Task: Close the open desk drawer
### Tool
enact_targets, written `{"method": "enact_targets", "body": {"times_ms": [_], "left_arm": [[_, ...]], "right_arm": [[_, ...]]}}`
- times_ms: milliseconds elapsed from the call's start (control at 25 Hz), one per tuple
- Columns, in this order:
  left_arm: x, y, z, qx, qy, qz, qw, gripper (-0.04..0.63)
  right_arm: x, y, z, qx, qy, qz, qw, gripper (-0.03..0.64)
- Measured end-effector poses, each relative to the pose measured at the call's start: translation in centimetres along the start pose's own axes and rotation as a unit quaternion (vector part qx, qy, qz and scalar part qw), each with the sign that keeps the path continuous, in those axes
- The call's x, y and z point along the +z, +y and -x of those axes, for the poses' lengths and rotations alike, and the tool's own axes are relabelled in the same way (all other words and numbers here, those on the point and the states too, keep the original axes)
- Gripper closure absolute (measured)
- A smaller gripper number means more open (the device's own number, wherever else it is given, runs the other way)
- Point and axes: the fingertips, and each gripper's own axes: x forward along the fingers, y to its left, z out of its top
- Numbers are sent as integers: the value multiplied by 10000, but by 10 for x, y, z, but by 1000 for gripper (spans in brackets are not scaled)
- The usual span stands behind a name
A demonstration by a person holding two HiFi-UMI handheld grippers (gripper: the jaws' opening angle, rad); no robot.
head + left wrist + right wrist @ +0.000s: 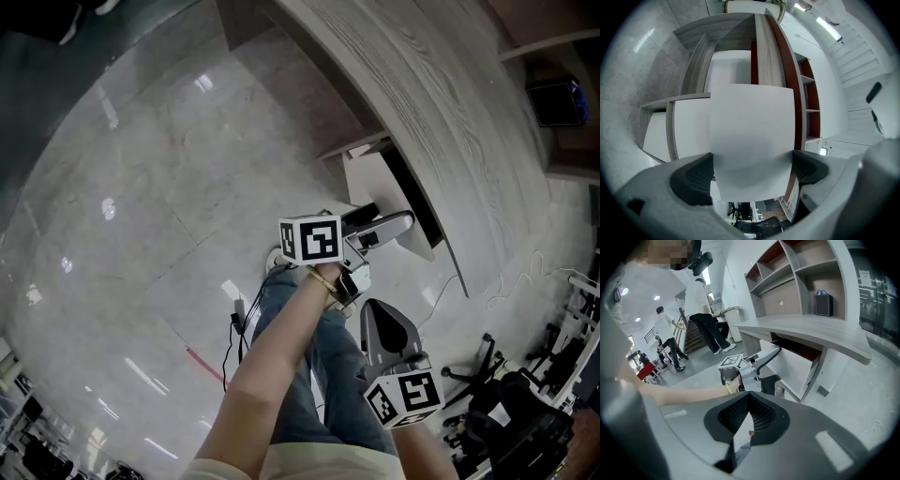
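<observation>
The open drawer sticks out from under the curved wood-grain desk top; its front panel is white. My left gripper reaches level toward that panel, jaws wide apart. In the left gripper view the white drawer front fills the space ahead of the left gripper, and I cannot tell whether the dark pads touch it. My right gripper hangs lower, near my legs, pointing down. Its pads meet with nothing between them. The right gripper view shows the drawer beside the left gripper.
Office chair bases crowd the lower right floor. A cable and a red strip lie on the tiles by my legs. Open shelves with a black box rise above the desk. People stand further back.
</observation>
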Motion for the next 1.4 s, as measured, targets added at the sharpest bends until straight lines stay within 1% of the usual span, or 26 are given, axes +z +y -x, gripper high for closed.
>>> {"method": "enact_targets", "body": {"times_ms": [560, 1080, 1280, 1400], "left_arm": [[-16, -6, 48, -19, -8, -13, 10000, 66], [-22, -8, 88, -31, -66, -35, 10000, 66], [-26, 0, 103, 163, -61, -121, 9998, 66], [-31, -4, 109, 63, -86, -73, 9999, 66]], "right_arm": [[5, 11, 4, 144, -62, 173, 9997, 611], [4, 23, 5, 304, -54, 354, 9989, 611], [3, 29, 6, 352, -62, 409, 9985, 611], [2, 32, 6, 378, -65, 447, 9983, 611]]}}
